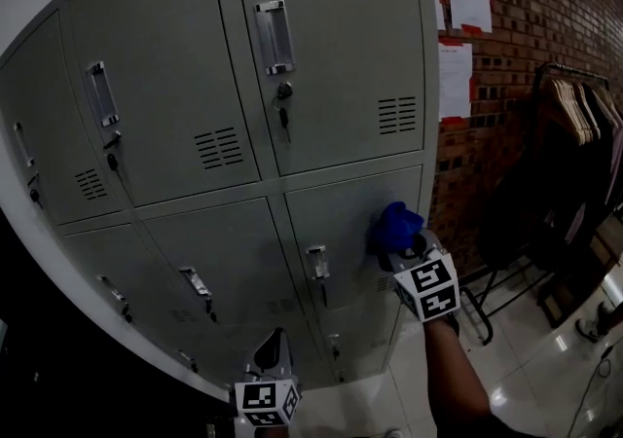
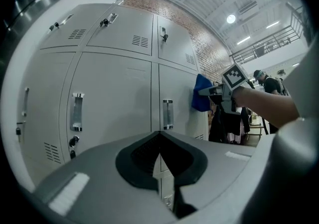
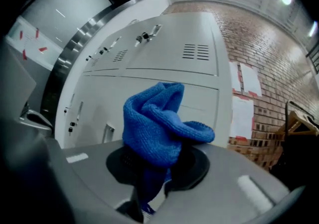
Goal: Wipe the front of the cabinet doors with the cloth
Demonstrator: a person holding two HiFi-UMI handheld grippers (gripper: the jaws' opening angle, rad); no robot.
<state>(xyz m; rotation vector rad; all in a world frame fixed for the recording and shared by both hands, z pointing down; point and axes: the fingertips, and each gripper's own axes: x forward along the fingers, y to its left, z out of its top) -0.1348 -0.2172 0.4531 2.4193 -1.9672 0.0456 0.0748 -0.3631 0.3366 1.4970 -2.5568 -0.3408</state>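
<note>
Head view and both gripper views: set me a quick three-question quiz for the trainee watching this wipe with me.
1. True or false: the right tongs are shut on the bunched blue knitted cloth.
2. Pick one: in the head view, the cloth is at a grey metal cabinet door in A) the leftmost column, B) the rightmost column, C) the middle column.
3. Fill in: the left tongs are ___, with nothing between them.
Key: 1 true; 2 B; 3 shut.
</note>
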